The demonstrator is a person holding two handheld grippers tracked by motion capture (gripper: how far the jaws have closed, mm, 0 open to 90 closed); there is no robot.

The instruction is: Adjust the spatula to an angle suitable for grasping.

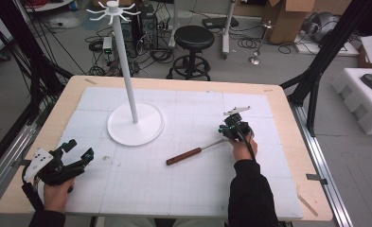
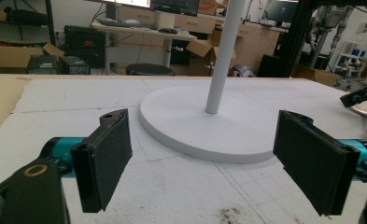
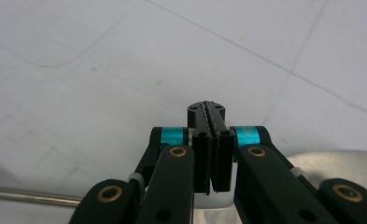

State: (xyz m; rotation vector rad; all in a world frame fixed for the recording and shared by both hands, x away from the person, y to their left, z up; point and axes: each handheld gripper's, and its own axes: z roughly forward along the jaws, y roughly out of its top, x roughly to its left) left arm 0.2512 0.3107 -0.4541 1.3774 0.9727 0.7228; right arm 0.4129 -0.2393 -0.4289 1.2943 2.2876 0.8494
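Ladle (image 1: 193, 153) with wooden handle: flat on bench (image 1: 287, 156), at 4 o'clock from white stand (image 1: 135, 124). Right hand-held gripper (image 1: 230, 131): clamped on ladle bowl. Left hand-held gripper (image 1: 78, 152): wide, empty, at 8 o'clock.

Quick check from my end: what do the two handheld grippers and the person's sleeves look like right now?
Both are black linkage frames with teal collars and brass pivot pins. The left gripper has flat, black pads and a white dotted plate. The right gripper has a grey three-cornered plate and black cable. The sleeve is black.
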